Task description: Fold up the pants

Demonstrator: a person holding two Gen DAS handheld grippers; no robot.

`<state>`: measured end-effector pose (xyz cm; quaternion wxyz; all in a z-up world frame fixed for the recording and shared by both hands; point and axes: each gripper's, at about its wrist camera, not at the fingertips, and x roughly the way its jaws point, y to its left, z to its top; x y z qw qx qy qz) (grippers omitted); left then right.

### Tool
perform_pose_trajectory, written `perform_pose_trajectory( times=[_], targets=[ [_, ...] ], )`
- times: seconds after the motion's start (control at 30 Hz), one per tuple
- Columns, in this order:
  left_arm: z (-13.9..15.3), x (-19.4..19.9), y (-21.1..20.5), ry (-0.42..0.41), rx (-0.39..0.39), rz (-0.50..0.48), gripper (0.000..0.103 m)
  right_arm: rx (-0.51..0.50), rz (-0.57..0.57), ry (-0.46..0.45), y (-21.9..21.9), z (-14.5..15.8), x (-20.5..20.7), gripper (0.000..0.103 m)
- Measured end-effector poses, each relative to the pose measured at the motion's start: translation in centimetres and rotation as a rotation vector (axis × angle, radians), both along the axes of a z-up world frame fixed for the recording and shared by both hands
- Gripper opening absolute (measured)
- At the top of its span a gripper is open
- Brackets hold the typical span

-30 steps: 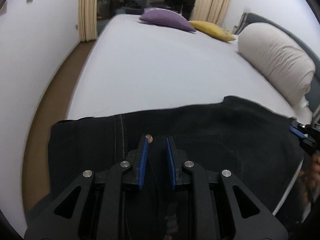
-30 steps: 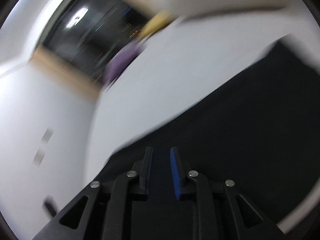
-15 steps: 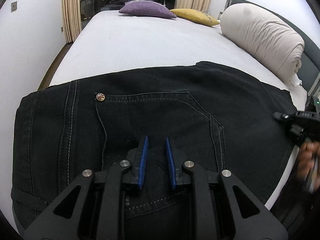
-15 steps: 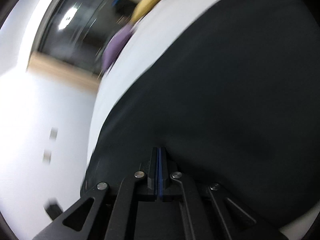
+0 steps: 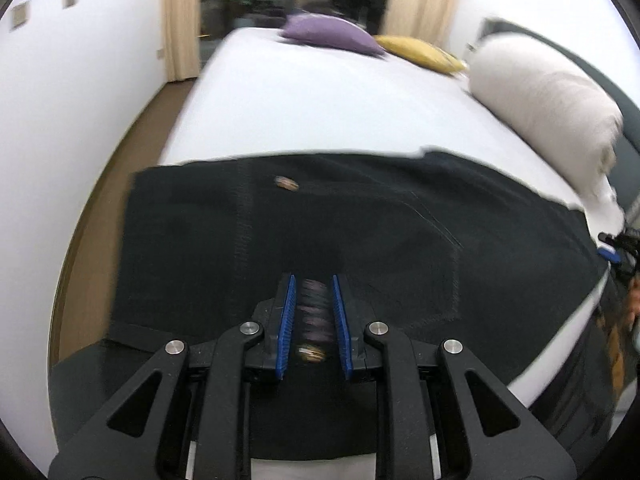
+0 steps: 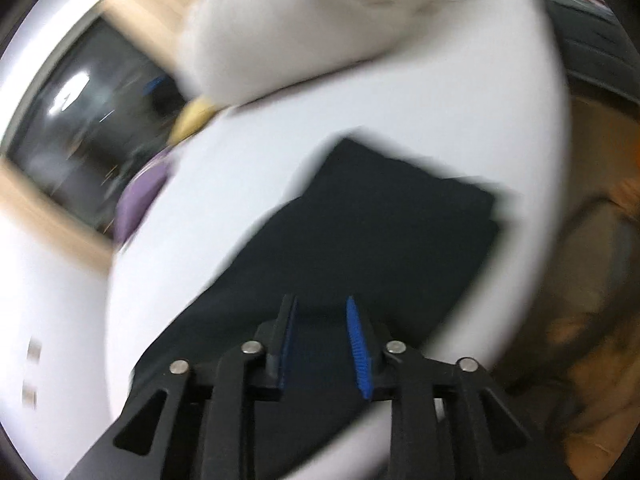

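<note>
**Black pants spread across the near edge of the bed, both claws parted above them**

On the far left, a white wall (image 5: 60, 92) runs beside a strip of brown floor (image 5: 132, 128). The white bed (image 5: 320, 112) fills the middle of the left wrist view, and the black pants (image 5: 360, 240) lie flat across its near edge, their waistband end toward the left with a blurred metal rivet (image 5: 286, 183) showing near a stitched seam. The left gripper (image 5: 312, 308) hangs over the waistband area with its blue pads spread apart; a blurred label and a metal button show in the gap between them, and nothing is pinched. Farther back, a purple cushion (image 5: 332, 34) and a yellow cushion (image 5: 420, 52) rest on the bed, with a large cream pillow (image 5: 544, 96) to the right. At the right edge, the right gripper (image 6: 322, 328) sits over the leg end of the pants, its blue pads wide apart and holding no cloth; that view is heavily blurred.
</note>
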<state>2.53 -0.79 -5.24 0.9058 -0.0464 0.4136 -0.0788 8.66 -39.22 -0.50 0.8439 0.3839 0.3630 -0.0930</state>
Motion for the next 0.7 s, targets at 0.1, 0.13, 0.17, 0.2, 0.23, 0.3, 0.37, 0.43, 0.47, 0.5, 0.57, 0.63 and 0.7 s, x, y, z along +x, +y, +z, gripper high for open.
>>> perform_pose_trajectory(
  times=[0.1, 0.13, 0.17, 0.2, 0.23, 0.3, 0.37, 0.43, 0.47, 0.5, 0.57, 0.63, 0.7],
  targets=[
    [0.9, 1.4, 2.0, -0.002, -0.043, 0.058, 0.018, 0.077, 0.232, -0.058, 3.8, -0.3, 4.2, 0.040],
    [1.1, 1.8, 2.4, -0.003, -0.055, 0.071, 0.018, 0.088, 0.293, -0.059, 6.0, -0.7, 6.1, 0.041],
    [1.1, 2.2, 2.8, 0.003, -0.070, 0.074, 0.018, 0.103, 0.347, -0.057, 8.6, -0.9, 7.7, 0.041],
    [1.2, 2.9, 2.7, 0.012, -0.078, 0.075, 0.018, 0.134, 0.408, -0.063, 10.7, -1.3, 9.5, 0.041],
    [1.2, 3.5, 2.5, 0.015, -0.077, 0.073, 0.018, 0.152, 0.444, -0.066, 12.5, -1.1, 10.5, 0.041],
    [1.3, 4.4, 1.7, 0.015, -0.059, 0.047, 0.018, 0.191, 0.516, -0.059, 16.1, -2.0, 13.2, 0.041],
    [0.7, 6.0, 0.5, 0.048, -0.018, 0.025, 0.018, 0.247, 0.586, -0.050, 18.7, -3.1, 15.7, 0.042],
    [0.0, 7.2, -0.3, 0.075, 0.029, 0.011, 0.018, 0.283, 0.610, -0.037, 20.6, -4.4, 17.6, 0.046],
    [-0.5, 7.8, -0.8, 0.080, 0.067, 0.003, 0.018, 0.286, 0.613, -0.028, 20.8, -5.4, 18.7, 0.045],
    [-0.9, 8.2, -1.0, 0.086, 0.078, -0.003, 0.018, 0.290, 0.607, -0.037, 20.3, -6.1, 19.3, 0.040],
    [-1.6, 9.0, -1.1, 0.101, 0.073, -0.008, 0.018, 0.320, 0.563, -0.038, 17.9, -7.4, 17.1, 0.000],
    [-1.9, 9.3, -1.0, 0.100, 0.060, -0.016, 0.018, 0.380, 0.468, -0.063, 14.1, -8.2, 12.3, 0.000],
    [-2.0, 9.0, -1.0, 0.086, 0.065, -0.028, 0.018, 0.351, 0.360, -0.081, 9.9, -8.2, 10.4, 0.000]
  ],
)
